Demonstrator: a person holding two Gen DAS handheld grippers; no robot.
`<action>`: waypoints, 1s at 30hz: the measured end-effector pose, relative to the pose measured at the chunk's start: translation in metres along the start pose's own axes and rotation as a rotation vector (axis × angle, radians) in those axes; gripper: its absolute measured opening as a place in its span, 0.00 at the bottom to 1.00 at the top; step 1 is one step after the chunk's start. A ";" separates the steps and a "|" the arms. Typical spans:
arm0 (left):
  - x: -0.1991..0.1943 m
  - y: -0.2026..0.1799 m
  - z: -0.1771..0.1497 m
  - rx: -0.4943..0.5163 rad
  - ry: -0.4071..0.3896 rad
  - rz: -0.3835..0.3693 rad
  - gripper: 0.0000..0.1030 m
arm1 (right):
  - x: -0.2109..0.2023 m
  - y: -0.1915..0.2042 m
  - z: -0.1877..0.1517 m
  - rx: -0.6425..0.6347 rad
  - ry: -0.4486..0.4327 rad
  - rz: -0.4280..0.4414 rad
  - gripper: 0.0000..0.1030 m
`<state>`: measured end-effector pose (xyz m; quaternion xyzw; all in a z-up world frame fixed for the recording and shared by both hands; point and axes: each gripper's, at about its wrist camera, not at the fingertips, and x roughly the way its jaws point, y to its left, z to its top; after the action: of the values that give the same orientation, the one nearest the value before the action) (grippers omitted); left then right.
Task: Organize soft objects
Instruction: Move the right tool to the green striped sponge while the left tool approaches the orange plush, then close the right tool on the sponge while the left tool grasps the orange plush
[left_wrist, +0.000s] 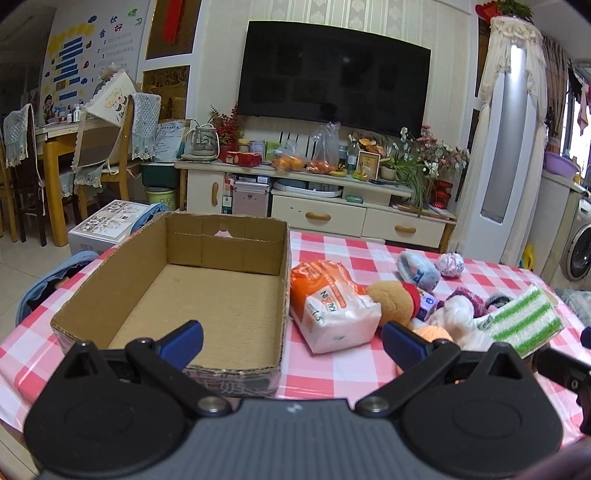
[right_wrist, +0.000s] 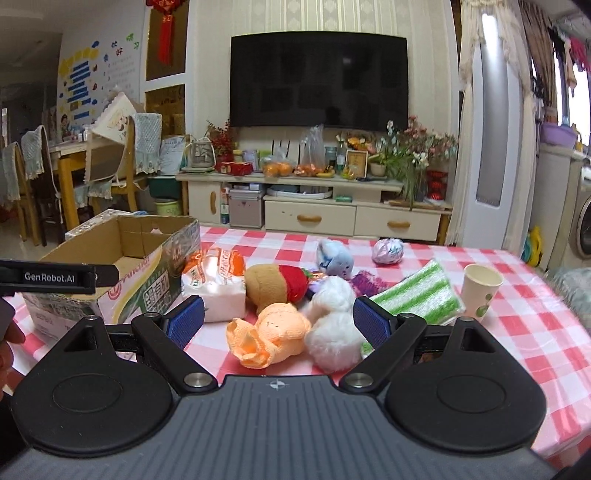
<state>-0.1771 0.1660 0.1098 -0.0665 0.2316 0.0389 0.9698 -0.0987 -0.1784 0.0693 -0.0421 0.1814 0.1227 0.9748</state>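
Both jaws stand wide apart w/ nothing between them: our left gripper hangs over the near right corner of the open brown cardboard box, and our right gripper hangs just above the soft pile.

Nothing lies in the box as far as we can see, so we judge the sorting hasn't begun; we're at the first pick. All the soft things sit on the table w/ the pink-and-white checked cloth, right of the box. Nearest our right jaws lie the small orange knitted doll and the fluffy white plush, touching each other. Behind them: the brown plush w/ a red cap, the orange-and-white plastic tissue pack right beside the box wall, the pale blue plush, the purple-and-white ball, a purple knitted piece and the green-and-white striped cloth. A white paper cup stands upright past the cloth; it's not soft, so prob. stays put.

Next move, as we see it: drop the right gripper around the orange doll, close gently, carry it left over the box rim. Risk: the white plush touches it and may drag along.

Writing: "GenRobot.AI" on the left gripper's side in the right wrist view. Box print is red & green, partly Chinese; can't read it in full. Tissue-pack lettering is too warped to read.
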 end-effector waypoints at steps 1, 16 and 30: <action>0.000 0.000 0.000 -0.005 -0.002 -0.006 0.99 | -0.002 -0.002 -0.001 -0.002 -0.002 -0.001 1.00; 0.029 -0.082 -0.017 0.217 0.073 -0.175 0.99 | 0.017 -0.084 -0.023 0.236 0.052 -0.177 1.00; 0.116 -0.127 -0.030 0.315 0.229 -0.261 0.85 | 0.033 -0.114 -0.030 0.303 0.064 -0.113 1.00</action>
<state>-0.0735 0.0414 0.0450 0.0523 0.3328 -0.1311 0.9324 -0.0499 -0.2851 0.0332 0.0912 0.2261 0.0374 0.9691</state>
